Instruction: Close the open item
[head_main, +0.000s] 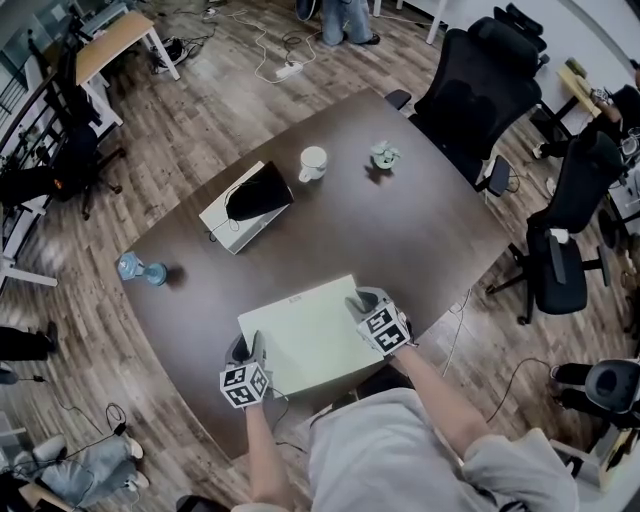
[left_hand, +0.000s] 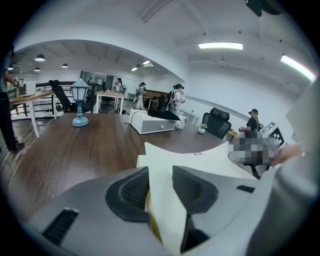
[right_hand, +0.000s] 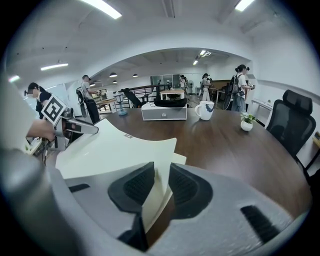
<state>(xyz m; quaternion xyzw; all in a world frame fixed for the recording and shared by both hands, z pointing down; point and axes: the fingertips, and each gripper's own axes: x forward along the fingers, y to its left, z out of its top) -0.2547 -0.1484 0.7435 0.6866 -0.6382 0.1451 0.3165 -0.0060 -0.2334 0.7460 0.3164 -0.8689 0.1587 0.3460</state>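
A large pale cream folder (head_main: 300, 335) lies near the front edge of the dark brown table (head_main: 420, 240). Its top cover is lifted and curves upward. My left gripper (head_main: 250, 347) holds the cover at its near left corner; in the left gripper view the cream sheet (left_hand: 200, 157) fills the gap between the dark pads of the left gripper (left_hand: 161, 182). My right gripper (head_main: 362, 302) holds the cover at its right corner. The right gripper view shows the same sheet (right_hand: 115, 147) pinched between the jaws of the right gripper (right_hand: 161, 182). Lower pages lie flat underneath.
Farther back on the table stand a white box with a black item on top (head_main: 245, 207), a white mug (head_main: 313, 163), a small potted plant (head_main: 385, 154) and a blue lantern (head_main: 140, 269) at the left. Black office chairs (head_main: 480, 80) ring the right side.
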